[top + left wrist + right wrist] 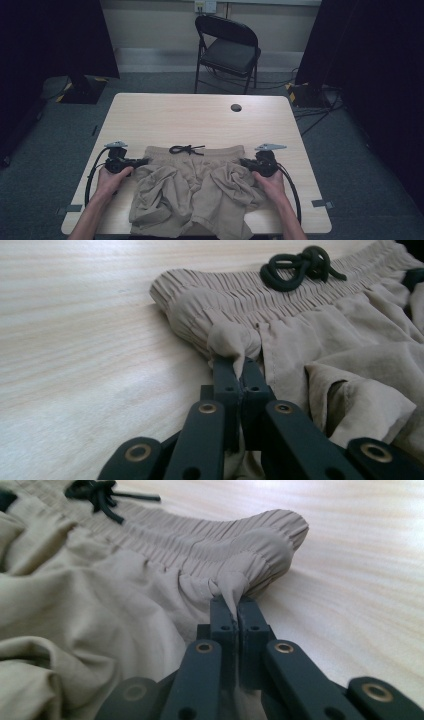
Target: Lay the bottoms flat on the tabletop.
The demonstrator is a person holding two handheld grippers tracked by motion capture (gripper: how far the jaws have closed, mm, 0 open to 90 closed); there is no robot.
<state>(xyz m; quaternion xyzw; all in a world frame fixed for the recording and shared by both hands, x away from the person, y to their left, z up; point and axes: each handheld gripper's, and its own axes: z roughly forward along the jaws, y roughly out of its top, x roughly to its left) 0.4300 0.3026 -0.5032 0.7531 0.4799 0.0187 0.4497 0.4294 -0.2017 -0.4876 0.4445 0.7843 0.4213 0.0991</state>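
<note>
At the near edge of a pale wooden table [200, 117], I have both grippers clamped on a pair of beige shorts [192, 192]. The shorts lie crumpled, waistband toward the far side, legs bunched toward me and reaching the near edge. A black drawstring [186, 149], tied in a loose bow, sits at the middle of the waistband.

My left gripper [145, 161] lies low at the left end of the waistband, pointing inward. In the left gripper view, its [241, 371] jaws are pressed together with a pinch of fabric squeezed between the tips, just below the gathered elastic band; the drawstring [300, 267] shows farther along the band.

My right gripper [243, 162] mirrors it at the right end of the waistband. In the right gripper view, its [235, 610] jaws are likewise closed tight on a small fold of cloth under the elastic corner, with the drawstring [97, 495] beyond.

My left hand [111, 180] and right hand [272, 184] rest on the table behind the tools, cables looping out to either side.

Beyond the table, a black folding chair [227, 47] stands on grey carpet, between dark curtains at both sides of the room.
</note>
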